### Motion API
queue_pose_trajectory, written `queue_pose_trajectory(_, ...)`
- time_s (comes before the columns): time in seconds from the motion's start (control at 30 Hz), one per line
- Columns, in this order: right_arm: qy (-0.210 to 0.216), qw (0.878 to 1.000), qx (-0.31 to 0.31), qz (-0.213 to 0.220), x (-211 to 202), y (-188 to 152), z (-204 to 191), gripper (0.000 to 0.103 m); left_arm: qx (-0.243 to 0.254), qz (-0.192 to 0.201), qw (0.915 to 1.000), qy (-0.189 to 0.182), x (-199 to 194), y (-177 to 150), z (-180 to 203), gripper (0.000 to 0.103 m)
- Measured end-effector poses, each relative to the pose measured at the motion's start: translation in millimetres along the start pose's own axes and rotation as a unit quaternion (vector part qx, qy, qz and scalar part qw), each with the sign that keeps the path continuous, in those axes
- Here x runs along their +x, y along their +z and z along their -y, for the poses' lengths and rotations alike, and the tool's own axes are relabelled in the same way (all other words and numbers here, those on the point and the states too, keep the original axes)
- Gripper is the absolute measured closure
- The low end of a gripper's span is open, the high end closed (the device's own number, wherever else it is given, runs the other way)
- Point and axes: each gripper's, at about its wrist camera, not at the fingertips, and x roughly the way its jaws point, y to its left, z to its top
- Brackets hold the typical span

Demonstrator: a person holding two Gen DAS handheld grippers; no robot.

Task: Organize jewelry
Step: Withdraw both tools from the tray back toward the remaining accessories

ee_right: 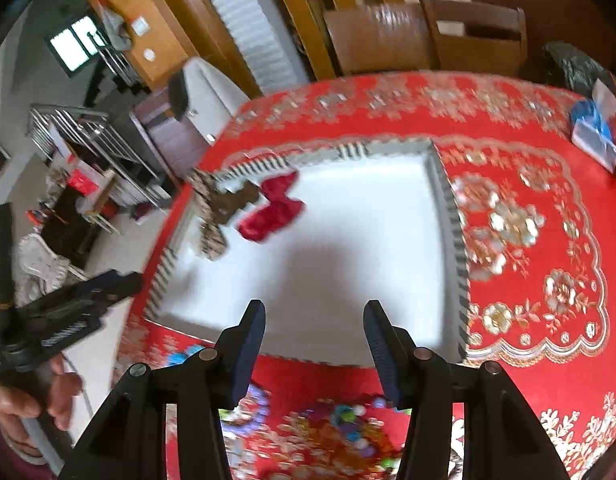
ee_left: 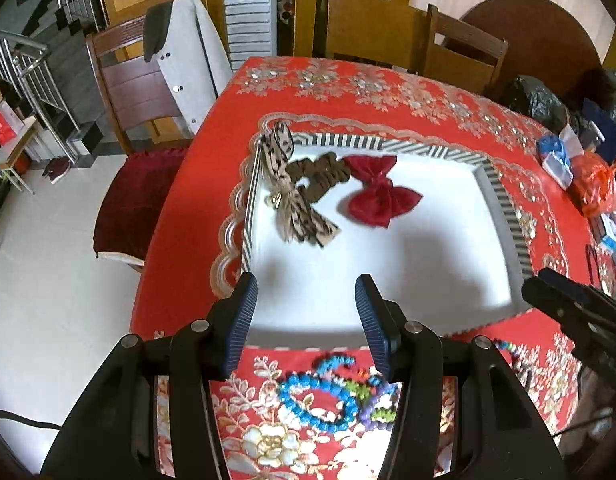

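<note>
Two empty grippers, left gripper [ee_left: 306,300] and right gripper [ee_right: 314,322], hang with jaws apart over the striped tray's [ee_left: 504,200] near edge, the blue bead bracelet [ee_left: 320,398] lying on the table just below the nearer left one.

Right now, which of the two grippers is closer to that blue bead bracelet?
Left. The left gripper hangs open just above the blue bead bracelet, which lies right under its fingertips. The right gripper, also open, is off to the bracelet's right, over other coloured beads.

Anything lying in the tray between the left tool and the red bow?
Nothing: bare white tray floor separates the left tool from the red bow, shown in the left wrist view.
</note>
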Motion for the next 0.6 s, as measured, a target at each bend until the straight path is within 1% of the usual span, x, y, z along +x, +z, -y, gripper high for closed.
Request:
queue_pose_trajectory(0.07, -0.003, 1.000, 0.004, -0.012, 10.8, -0.6, 7.2, 0.054, 0.000, -0.002, 1.0000, 0.005, 3.0, -3.7, -1.1, 0.052)
queue_pose_trajectory(0.1, 0.004, 1.000, 0.011, -0.020, 16.6, -0.7, 11.8, 0.054, -0.002, -0.004, 0.9999, 0.009, 5.8, -5.1, -2.1, 0.052)
queue_pose_trajectory(0.17, 0.004, 0.999, 0.017, -0.029, 25.5, -1.1, 19.2, 0.054, -0.008, -0.015, 0.9998, 0.014, 13.0, -7.2, -6.1, 0.052)
queue_pose_trajectory(0.23, -0.004, 0.999, 0.015, -0.046, 36.5, -0.3, 24.7, 0.054, -0.015, -0.027, 0.9992, 0.025, 23.3, -8.7, -10.7, 0.052)
queue_pose_trajectory(0.37, -0.004, 0.997, 0.011, -0.078, 50.4, -5.0, 31.1, 0.054, -0.029, -0.053, 0.9975, 0.036, 42.7, -13.5, -17.7, 0.052)
queue_pose_trajectory(0.47, 0.000, 0.996, 0.003, -0.086, 50.2, -10.6, 31.4, 0.054, -0.029, -0.079, 0.9957, 0.039, 56.9, -19.5, -18.7, 0.052)
queue_pose_trajectory(0.6, 0.008, 0.995, -0.011, -0.095, 43.8, -18.4, 25.9, 0.050, -0.025, -0.082, 0.9954, 0.043, 59.6, -26.7, -19.1, 0.052)
